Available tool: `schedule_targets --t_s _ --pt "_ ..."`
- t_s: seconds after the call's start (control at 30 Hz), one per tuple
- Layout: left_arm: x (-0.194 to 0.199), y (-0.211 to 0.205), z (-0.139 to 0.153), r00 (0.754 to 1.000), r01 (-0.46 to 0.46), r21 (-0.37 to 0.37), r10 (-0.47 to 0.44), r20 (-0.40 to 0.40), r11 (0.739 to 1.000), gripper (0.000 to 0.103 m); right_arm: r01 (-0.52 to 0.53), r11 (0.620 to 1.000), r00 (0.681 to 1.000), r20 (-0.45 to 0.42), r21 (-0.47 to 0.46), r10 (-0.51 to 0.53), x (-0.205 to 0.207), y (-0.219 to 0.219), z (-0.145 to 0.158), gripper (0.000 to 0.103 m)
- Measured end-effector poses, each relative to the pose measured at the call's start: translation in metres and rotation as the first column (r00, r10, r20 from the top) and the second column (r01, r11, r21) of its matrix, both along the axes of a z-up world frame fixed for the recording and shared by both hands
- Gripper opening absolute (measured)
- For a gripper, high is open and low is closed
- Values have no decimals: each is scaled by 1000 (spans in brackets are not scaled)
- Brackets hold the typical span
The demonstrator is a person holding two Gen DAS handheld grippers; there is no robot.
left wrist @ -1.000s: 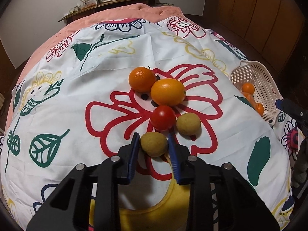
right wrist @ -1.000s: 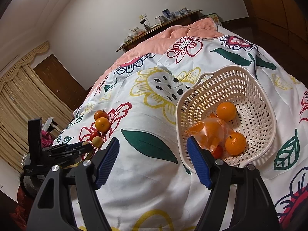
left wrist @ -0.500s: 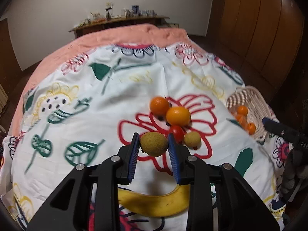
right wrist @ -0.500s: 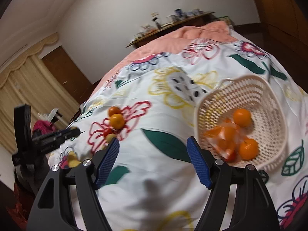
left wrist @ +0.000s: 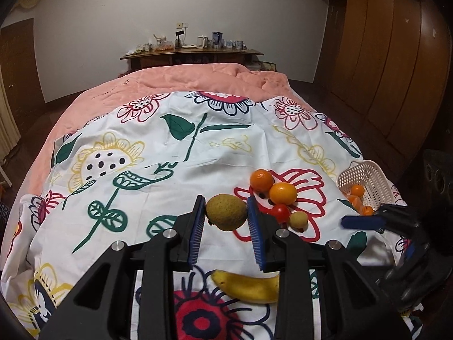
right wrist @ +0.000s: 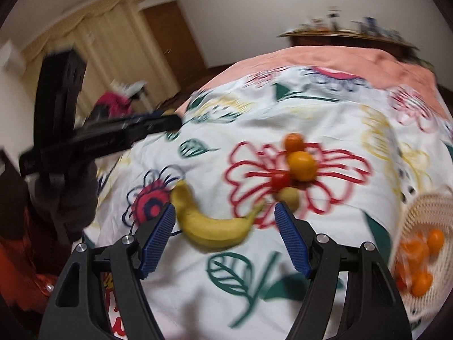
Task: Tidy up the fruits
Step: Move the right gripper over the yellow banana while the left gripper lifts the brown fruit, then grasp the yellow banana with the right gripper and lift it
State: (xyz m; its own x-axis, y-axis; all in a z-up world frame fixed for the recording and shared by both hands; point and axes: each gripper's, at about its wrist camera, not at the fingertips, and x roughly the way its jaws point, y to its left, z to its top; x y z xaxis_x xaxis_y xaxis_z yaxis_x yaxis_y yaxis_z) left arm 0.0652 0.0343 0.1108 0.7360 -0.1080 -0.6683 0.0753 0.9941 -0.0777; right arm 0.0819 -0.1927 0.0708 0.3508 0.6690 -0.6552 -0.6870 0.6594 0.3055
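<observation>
One green-brown fruit rides clamped between the left gripper pads.
A loose pinch could drop it; right gripper gapes empty, banana just ahead.

Floral bedsheet over pink quilt — cluttered wooden shelf behind; wardrobe at right.

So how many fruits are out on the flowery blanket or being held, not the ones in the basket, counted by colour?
Orange: 2, one behind the other
Red: 1, the small tomato
Yellow: 1, the banana
Brownish-green: 2, one lying on the blanket, one held up by the left gripper
Total: 6
</observation>
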Motion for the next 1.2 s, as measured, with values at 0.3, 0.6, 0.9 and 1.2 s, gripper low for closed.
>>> schedule_targets --t_s 0.3,0.6,0.9,1.2 --pt "-7 18 -5 1000 -18 -27 18 7 999 31 -232 963 972 3 -134 235 -1 69 -10 73" --pt "-11 29 -11 1000 -30 -45 30 -2 999 31 -400 898 917 -83 -185 391 3 92 -26 72" --pt "-10 29 -12 1000 -29 -47 29 0 998 31 -402 870 916 -114 -285 386 2 95 -36 72" --pt "-11 27 -15 1000 -29 -60 29 -6 998 31 -368 886 927 -191 -281 324 5 90 -33 73"
